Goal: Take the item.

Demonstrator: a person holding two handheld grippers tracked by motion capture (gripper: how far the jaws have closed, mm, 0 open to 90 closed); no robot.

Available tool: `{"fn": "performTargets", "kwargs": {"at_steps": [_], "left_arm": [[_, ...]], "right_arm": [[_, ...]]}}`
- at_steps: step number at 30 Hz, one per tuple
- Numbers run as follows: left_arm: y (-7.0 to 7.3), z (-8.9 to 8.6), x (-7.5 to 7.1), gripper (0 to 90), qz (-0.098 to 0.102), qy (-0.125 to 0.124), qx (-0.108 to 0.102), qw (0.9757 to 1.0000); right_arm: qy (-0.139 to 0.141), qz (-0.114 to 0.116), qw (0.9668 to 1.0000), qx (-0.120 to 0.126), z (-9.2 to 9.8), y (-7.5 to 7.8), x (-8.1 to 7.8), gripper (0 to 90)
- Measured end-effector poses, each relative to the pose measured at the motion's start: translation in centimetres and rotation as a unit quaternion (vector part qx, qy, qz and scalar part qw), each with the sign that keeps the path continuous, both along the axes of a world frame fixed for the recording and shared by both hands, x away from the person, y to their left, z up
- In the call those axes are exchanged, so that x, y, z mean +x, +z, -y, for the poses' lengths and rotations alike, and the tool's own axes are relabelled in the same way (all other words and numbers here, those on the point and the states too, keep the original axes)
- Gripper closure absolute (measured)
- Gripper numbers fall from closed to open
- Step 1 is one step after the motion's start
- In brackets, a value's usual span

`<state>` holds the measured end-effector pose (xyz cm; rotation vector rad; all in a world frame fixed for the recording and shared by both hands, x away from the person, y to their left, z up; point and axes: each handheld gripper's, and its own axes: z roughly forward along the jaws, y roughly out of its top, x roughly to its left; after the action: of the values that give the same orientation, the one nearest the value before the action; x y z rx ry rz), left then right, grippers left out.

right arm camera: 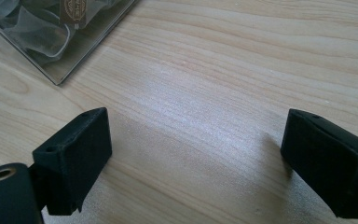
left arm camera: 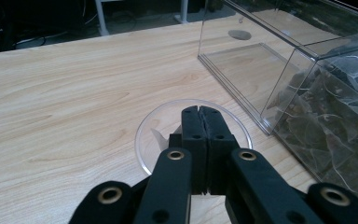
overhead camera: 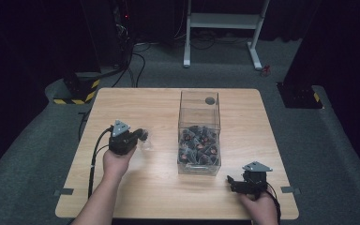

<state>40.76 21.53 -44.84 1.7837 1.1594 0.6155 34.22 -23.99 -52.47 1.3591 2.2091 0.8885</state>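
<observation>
So the left gripper (left arm camera: 199, 109) has its jaws pressed fully together, and they look pinched on the near rim of a small clear plastic cup (left arm camera: 154, 135) that sits right under and ahead of the tips on the wooden table (left arm camera: 51, 93). Off to that gripper's right, close by, is the clear acrylic box (overhead camera: 199, 112) loaded with wrapped pyramid tea bags (overhead camera: 199, 143). The right gripper (right arm camera: 196, 158) just hovers low over bare wood with jaws wide apart, nothing between them. My take: keep the pinch firm but gentle, since thin plastic probably flexes, and hold the cup level and steady near the box.
</observation>
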Motion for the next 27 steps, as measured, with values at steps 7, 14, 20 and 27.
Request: {"fn": "performTargets", "kwargs": {"at_steps": [7,14,20,27], "left_arm": [[0.0,0.0,0.0,81.6,-0.002,0.0,-0.004,1.0],[0.3,-0.1,-0.3,69.6,0.004,0.001,-0.006,1.0],[0.8,-0.4,-0.7,59.6,0.009,0.001,-0.008,0.9999],[1.0,-0.7,-1.5,48.8,0.009,0.002,-0.015,0.9999]], "right_arm": [[0.0,0.0,1.0,0.0,0.0,0.0,0.0,8.4],[0.0,0.0,1.0,0.0,0.0,0.0,0.0,8.4],[0.0,0.0,1.0,0.0,0.0,0.0,0.0,8.4],[0.0,0.0,1.0,0.0,0.0,0.0,0.0,8.4]]}}
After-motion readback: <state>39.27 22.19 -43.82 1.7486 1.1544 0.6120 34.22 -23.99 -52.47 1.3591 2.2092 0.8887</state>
